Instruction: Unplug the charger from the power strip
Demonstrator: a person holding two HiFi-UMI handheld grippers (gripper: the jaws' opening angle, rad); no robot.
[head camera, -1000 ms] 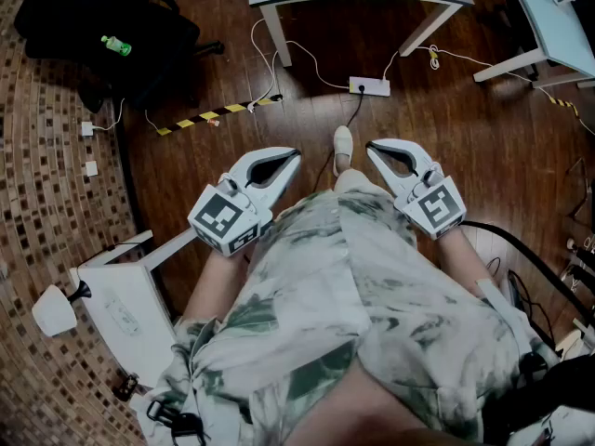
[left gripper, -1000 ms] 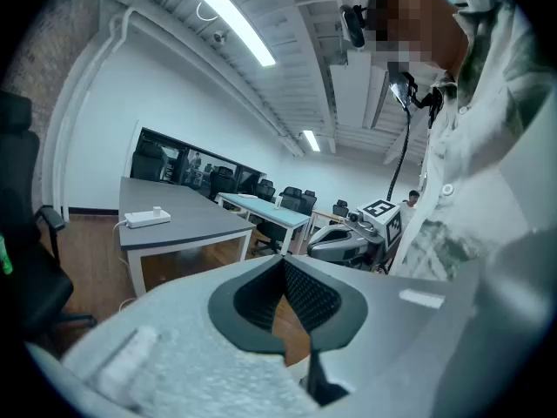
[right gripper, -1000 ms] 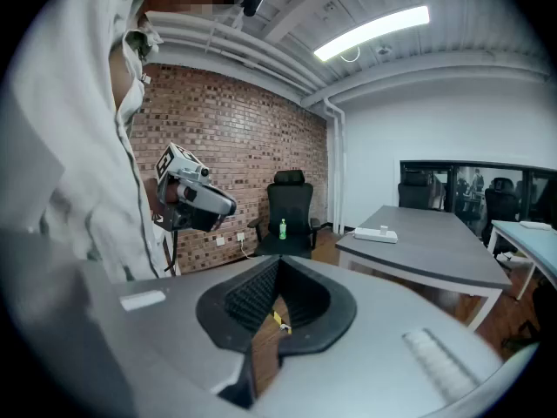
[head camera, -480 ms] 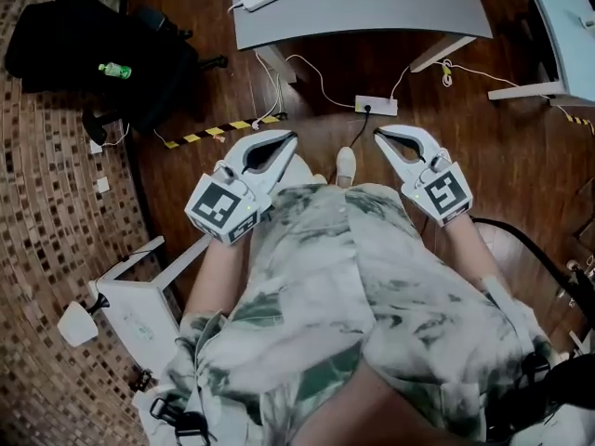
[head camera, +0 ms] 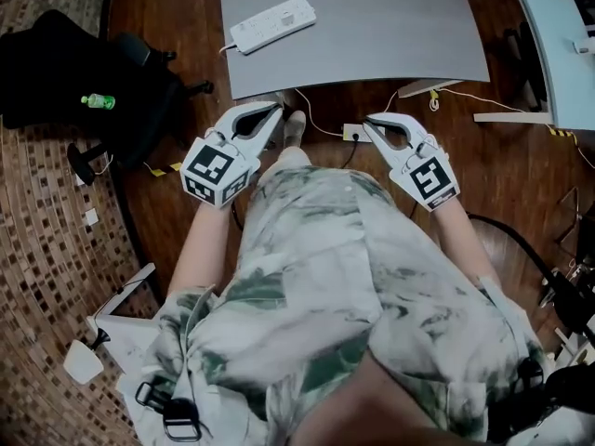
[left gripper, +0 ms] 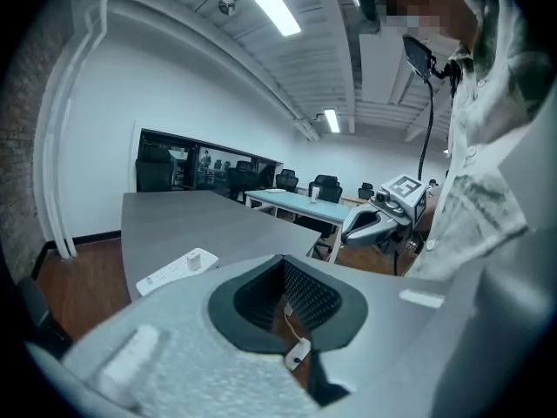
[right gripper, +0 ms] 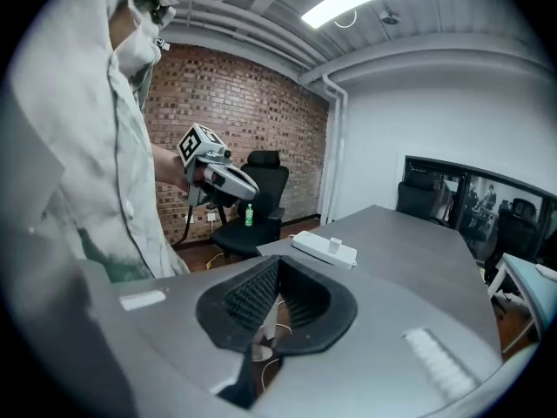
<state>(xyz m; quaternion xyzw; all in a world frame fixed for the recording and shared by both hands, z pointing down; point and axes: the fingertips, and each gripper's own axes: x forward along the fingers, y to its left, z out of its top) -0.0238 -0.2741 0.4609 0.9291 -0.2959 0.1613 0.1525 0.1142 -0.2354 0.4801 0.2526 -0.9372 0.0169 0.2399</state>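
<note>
Two grippers [head camera: 276,110] [head camera: 369,120] nearer table [head camera: 372,35], one charger [right gripper: 335,245]

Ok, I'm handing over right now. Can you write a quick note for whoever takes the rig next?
Left gripper: shut, empty, in the air at the near edge of the table.
Right gripper: shut, empty, also at the near edge.
Power strip: lying on the table, ahead of the left gripper, with the charger plugged into it.
Done: nothing yet; the charger is untouched.
Left: reach the strip, probably steady it with one gripper, and pull the charger out with the other.
</note>
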